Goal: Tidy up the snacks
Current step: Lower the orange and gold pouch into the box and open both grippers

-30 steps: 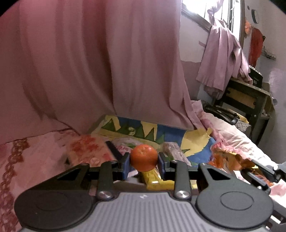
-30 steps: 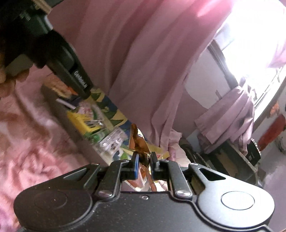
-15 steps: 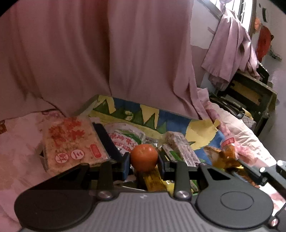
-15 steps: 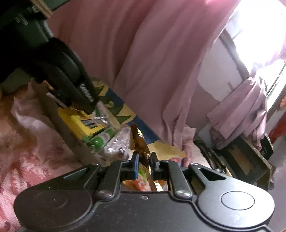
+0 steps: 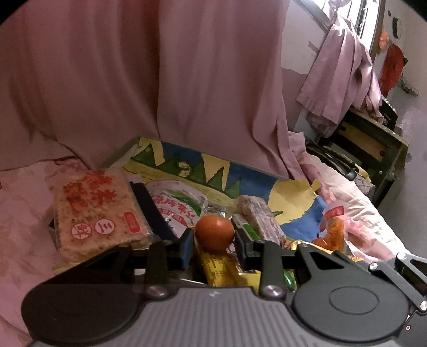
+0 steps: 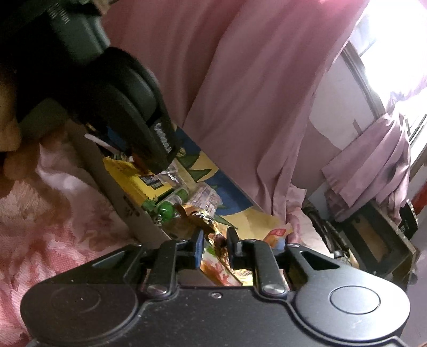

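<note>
A large pink curtain (image 5: 165,80) hangs in folds and fills most of the background. To the right of the curtain is a pale wall (image 5: 296,53) with a window (image 5: 344,16) high up, and bright daylight pours through the window (image 6: 395,45). A mauve cloth (image 5: 344,77) hangs bunched below the window. Beneath that cloth stands a dark cabinet (image 5: 373,149) with a yellowish panel in its front. Left of and below the curtain lies a bed covered in pink floral bedding (image 5: 21,202). Farther right of the cabinet a red garment (image 5: 391,66) hangs on the wall, near a round wall clock (image 5: 396,24).
</note>
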`<action>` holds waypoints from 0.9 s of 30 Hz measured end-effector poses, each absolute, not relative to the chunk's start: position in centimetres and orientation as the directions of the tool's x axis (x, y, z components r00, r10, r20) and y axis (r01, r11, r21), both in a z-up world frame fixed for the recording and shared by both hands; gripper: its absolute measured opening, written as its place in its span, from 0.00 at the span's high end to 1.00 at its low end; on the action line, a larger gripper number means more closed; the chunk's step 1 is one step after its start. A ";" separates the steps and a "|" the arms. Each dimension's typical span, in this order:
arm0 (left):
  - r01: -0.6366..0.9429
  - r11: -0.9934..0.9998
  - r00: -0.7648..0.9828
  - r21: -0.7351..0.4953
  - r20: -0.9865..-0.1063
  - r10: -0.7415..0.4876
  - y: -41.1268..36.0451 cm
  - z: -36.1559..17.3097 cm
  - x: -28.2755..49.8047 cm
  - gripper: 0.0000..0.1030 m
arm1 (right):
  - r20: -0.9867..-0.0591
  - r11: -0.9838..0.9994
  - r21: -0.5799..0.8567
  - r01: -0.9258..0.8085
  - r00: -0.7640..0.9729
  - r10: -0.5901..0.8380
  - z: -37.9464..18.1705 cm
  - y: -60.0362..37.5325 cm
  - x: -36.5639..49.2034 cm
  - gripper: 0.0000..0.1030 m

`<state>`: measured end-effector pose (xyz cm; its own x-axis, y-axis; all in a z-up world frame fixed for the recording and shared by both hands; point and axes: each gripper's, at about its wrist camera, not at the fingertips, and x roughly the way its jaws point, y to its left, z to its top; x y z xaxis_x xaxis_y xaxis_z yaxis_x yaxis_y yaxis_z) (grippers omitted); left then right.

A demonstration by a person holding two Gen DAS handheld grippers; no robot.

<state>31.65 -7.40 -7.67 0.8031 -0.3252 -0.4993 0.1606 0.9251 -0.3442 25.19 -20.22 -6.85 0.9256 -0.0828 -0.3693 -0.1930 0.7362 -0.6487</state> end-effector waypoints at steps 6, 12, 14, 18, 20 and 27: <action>0.160 0.926 0.804 -0.343 -0.498 -0.324 -7.4 -7.6 31.7 0.65 | -0.383 0.775 -0.606 -0.180 0.920 -0.085 -6.0 -20.8 25.7 0.79; 0.159 0.925 0.807 -0.346 -0.494 -0.323 -7.4 -7.4 31.5 0.63 | -0.402 0.812 -0.557 -0.172 0.912 -0.082 -5.4 -21.4 26.3 0.75; 0.157 0.925 0.808 -0.346 -0.493 -0.322 -7.4 -7.3 31.4 0.63 | -0.404 0.819 -0.549 -0.169 0.911 -0.083 -5.3 -21.5 26.4 0.74; 0.158 0.925 0.808 -0.346 -0.493 -0.323 -7.3 -7.3 31.4 0.60 | -0.410 0.832 -0.531 -0.162 0.908 -0.084 -5.2 -21.6 26.4 0.71; 0.157 0.925 0.810 -0.345 -0.491 -0.321 -7.3 -7.1 31.4 0.58 | -0.413 0.840 -0.519 -0.158 0.907 -0.085 -5.0 -21.7 26.4 0.69; 0.150 0.927 0.818 -0.345 -0.483 -0.312 -7.2 -6.3 31.0 0.51 | -0.414 0.866 -0.481 -0.138 0.906 -0.085 -4.2 -22.4 26.5 0.62</action>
